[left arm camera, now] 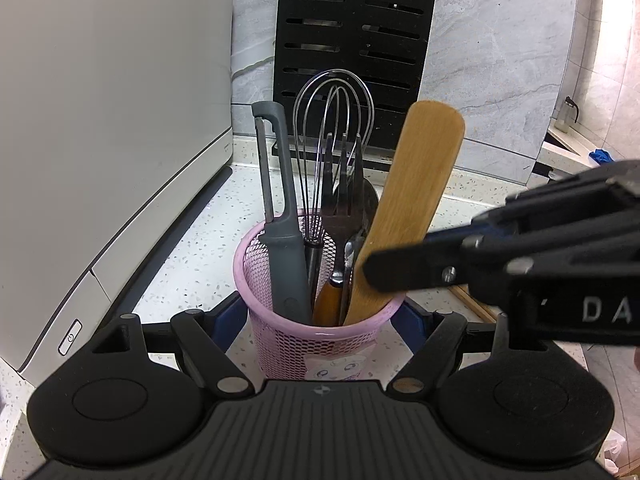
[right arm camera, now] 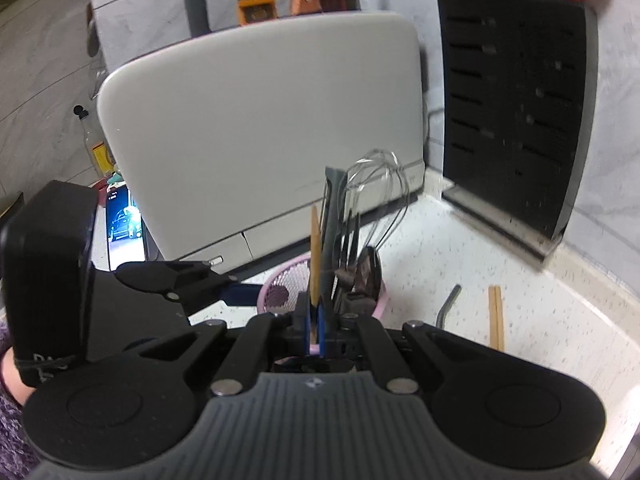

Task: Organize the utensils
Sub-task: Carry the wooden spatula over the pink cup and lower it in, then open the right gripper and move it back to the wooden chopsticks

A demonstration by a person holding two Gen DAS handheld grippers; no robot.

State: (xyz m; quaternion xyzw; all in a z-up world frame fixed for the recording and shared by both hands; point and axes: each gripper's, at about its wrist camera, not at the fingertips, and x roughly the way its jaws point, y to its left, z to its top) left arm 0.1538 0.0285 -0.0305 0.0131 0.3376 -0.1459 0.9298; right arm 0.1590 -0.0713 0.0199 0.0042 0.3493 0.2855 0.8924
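A pink mesh utensil cup (left arm camera: 320,340) stands on the speckled counter, clamped between my left gripper's (left arm camera: 322,316) blue fingers. It holds a grey peeler (left arm camera: 284,232), a wire whisk (left arm camera: 334,128), a fork (left arm camera: 344,184) and a wooden spatula (left arm camera: 408,208). My right gripper (right arm camera: 315,326) is shut on the spatula (right arm camera: 315,256), seen edge-on, with its lower end inside the cup (right arm camera: 280,284). In the left wrist view the right gripper (left arm camera: 376,276) comes in from the right at the cup's rim.
A white appliance (left arm camera: 100,140) stands left of the cup. A black slotted knife rack (left arm camera: 352,40) stands against the tiled wall behind. Wooden chopsticks (right arm camera: 496,316) and a bent metal straw (right arm camera: 448,306) lie on the counter at the right. A phone (right arm camera: 124,228) leans by the appliance.
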